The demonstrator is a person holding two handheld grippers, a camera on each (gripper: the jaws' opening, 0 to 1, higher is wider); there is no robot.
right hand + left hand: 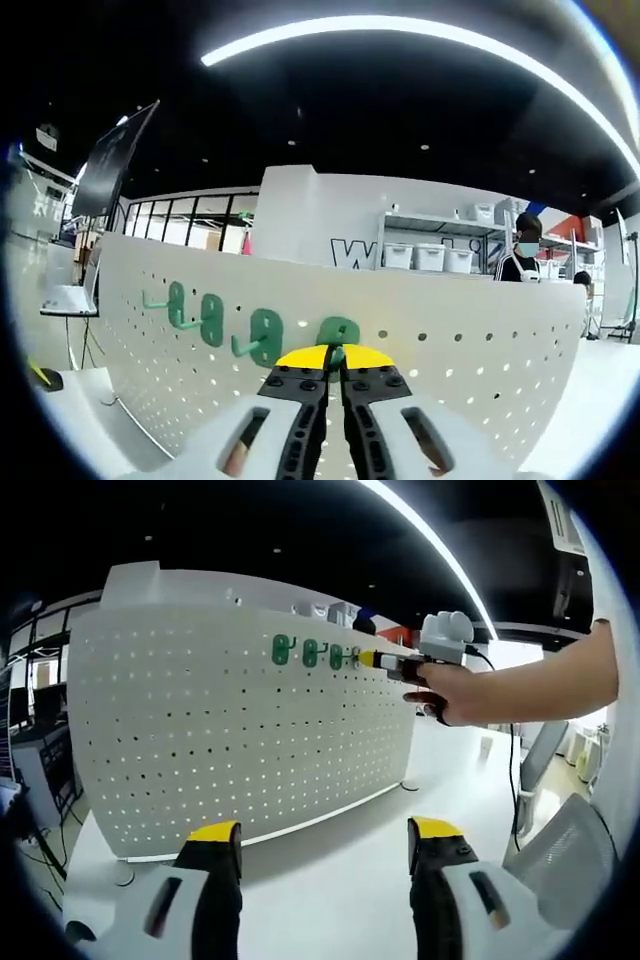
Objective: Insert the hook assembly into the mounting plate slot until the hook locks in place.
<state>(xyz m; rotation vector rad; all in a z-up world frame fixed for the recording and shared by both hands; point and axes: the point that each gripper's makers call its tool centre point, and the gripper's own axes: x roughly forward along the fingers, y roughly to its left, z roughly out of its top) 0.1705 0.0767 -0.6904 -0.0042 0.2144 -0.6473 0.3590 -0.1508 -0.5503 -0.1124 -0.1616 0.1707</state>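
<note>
A white pegboard mounting plate (pixel 240 730) stands upright on the white table (pixel 340 880). Three green hooks (pixel 310 653) hang in a row near its top edge. A fourth green hook (pixel 337 352) sits against the board (pixel 460 370) at the right end of that row (pixel 212 320), and my right gripper (pixel 335 362) is shut on it. In the left gripper view a person's hand holds the right gripper (pixel 370 660) with its yellow tips at the board. My left gripper (pixel 325 830) hangs open low in front of the board, holding nothing.
A mesh office chair (pixel 570 850) stands to the right of the table. A desk with equipment (pixel 40 750) is at the left. Behind the board are shelves with bins (pixel 430 255), a person (pixel 525 255) and a dark monitor (pixel 115 160).
</note>
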